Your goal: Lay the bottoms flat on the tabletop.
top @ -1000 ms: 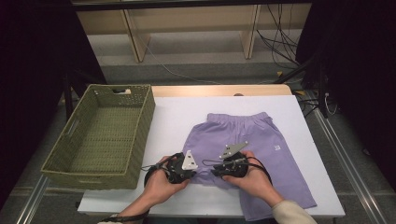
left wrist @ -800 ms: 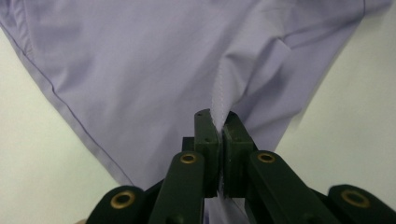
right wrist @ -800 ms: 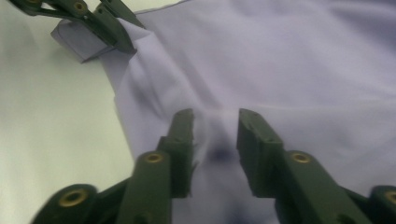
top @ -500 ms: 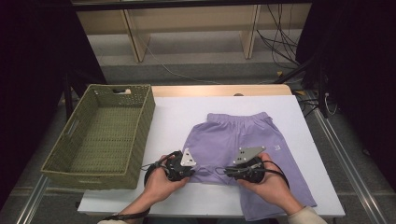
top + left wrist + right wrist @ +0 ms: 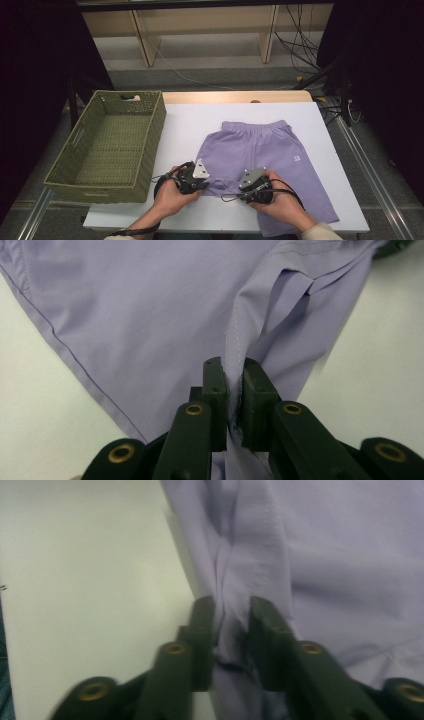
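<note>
A pair of lilac shorts [image 5: 260, 155] is laid flat on the white counter [image 5: 190, 120], to the right of the woven basket [image 5: 107, 145], with the waistband turned toward the far edge and the legs (the long axis) run toward the person. The left tool [image 5: 197, 184] is clamped on a seamed fold of the left leg hem [image 5: 231, 360]. The right tool [image 5: 250, 192], its jaws just closed in and eased slightly, is pinched on bunched fabric at the right leg's edge [image 5: 232, 605].
</note>
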`<state>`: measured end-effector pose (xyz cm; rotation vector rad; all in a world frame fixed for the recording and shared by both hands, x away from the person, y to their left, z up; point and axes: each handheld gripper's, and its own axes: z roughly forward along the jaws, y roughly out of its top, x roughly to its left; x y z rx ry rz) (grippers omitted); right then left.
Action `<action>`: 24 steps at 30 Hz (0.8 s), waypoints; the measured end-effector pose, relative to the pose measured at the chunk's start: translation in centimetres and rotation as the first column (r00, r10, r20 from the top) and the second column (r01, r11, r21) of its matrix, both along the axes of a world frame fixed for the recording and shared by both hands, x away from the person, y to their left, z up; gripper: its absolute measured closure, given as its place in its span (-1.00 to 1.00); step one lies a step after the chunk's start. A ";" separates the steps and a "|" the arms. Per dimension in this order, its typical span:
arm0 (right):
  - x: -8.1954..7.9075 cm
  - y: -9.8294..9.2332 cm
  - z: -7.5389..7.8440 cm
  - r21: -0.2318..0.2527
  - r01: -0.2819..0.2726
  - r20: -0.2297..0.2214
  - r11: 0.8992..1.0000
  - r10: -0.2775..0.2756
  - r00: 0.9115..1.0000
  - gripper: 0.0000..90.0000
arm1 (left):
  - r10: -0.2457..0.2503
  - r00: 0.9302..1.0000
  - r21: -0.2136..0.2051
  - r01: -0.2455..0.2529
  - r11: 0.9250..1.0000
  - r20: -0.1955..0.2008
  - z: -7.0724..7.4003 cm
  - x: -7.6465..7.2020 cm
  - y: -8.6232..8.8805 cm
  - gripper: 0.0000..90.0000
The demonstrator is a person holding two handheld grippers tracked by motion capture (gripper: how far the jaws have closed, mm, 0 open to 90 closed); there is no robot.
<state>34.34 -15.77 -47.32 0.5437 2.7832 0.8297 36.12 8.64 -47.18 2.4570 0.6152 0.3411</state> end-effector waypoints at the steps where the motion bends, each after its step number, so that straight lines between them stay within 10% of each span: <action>1: 0.0 -0.1 0.1 0.009 0.004 -0.011 1.000 -0.004 1.000 0.82 | -0.001 1.000 -0.001 0.001 1.000 0.001 0.0 0.0 0.0 0.83; 10: -0.2 -1.4 2.2 0.143 0.010 -0.069 0.990 0.000 0.998 0.82 | -0.013 1.000 -0.006 0.013 1.000 0.015 0.8 -0.8 0.6 0.88; 18: -0.9 -1.2 1.9 0.103 -0.012 -0.074 0.995 0.019 0.997 1.00 | -0.033 0.999 -0.007 0.033 0.999 0.016 1.2 -1.7 0.9 0.89; 24: -1.1 -0.7 1.2 0.061 -0.029 -0.064 0.998 0.033 0.997 0.58 | -0.034 0.999 -0.003 0.034 0.999 0.010 1.0 -1.6 0.9 0.89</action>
